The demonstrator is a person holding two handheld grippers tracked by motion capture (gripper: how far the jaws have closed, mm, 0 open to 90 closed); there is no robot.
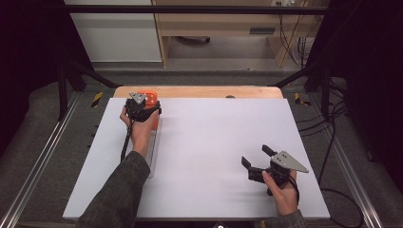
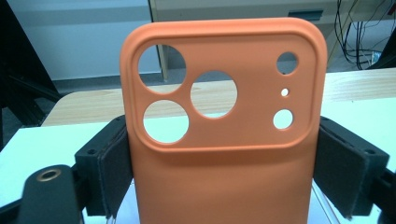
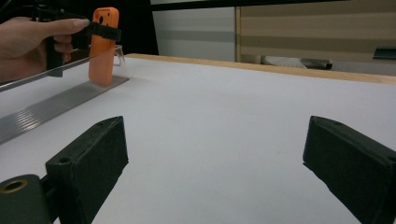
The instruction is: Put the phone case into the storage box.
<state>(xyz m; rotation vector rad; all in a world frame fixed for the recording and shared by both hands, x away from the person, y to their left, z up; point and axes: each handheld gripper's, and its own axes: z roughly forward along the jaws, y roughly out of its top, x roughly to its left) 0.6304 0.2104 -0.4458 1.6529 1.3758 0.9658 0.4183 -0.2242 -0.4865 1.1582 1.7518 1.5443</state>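
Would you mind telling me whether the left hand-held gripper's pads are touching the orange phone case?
Touching. In the left gripper view, the black pads of the left hand-held gripper press against both side edges of the orange phone case, no gap visible.

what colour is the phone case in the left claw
Orange, a plain matte orange phone case; it shows best in the left gripper view.

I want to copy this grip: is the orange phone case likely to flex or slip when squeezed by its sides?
The phone case looks like thin soft rubber with an empty shell, so probably light and bendy. The left gripper pads press its edges; the matte surface should resist slipping.
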